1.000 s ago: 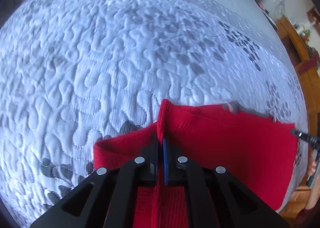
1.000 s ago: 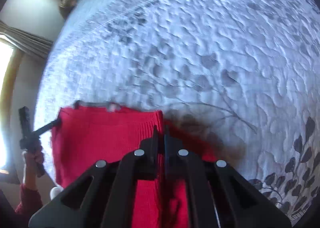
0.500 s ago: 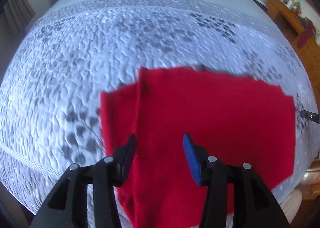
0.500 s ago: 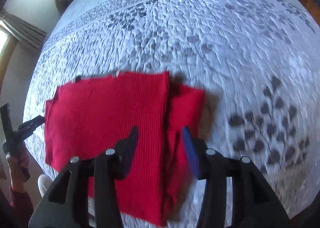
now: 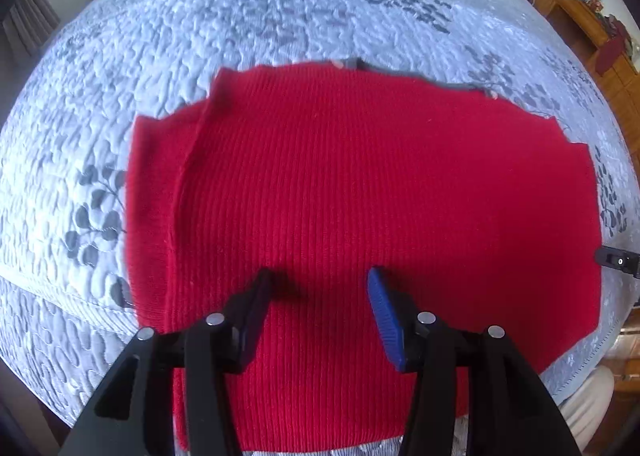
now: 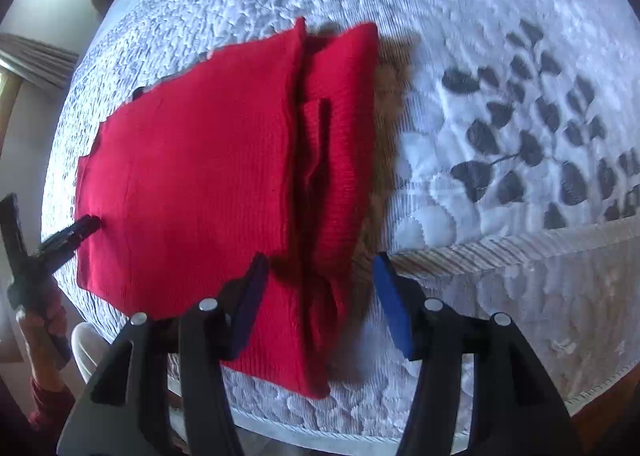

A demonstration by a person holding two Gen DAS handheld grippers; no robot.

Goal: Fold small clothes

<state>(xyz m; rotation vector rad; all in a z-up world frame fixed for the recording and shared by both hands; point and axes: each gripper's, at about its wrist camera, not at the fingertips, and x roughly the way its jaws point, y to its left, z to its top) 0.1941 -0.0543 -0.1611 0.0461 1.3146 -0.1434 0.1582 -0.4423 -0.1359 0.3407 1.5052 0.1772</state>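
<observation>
A red knit garment (image 5: 360, 196) lies flat on the quilted bedspread, with a narrower layer folded along its left edge. In the right wrist view the same garment (image 6: 200, 184) shows a folded strip along its right side. My left gripper (image 5: 320, 280) is open and empty, above the garment's near edge. My right gripper (image 6: 318, 264) is open and empty, above the garment's near right part by the folded strip. The left gripper also shows in the right wrist view (image 6: 76, 230), at the garment's left edge, held by a hand.
The white quilted bedspread (image 5: 280, 16) with grey leaf prints covers the bed (image 6: 520, 56); its front edge runs near both grippers. Wooden furniture (image 5: 592, 16) stands at the far right. A curtain and wall (image 6: 36, 56) are at the left.
One second ago both grippers were shut on the garment's folded edge. They have let go, opened and pulled back. The garment now lies flat on the bed.
</observation>
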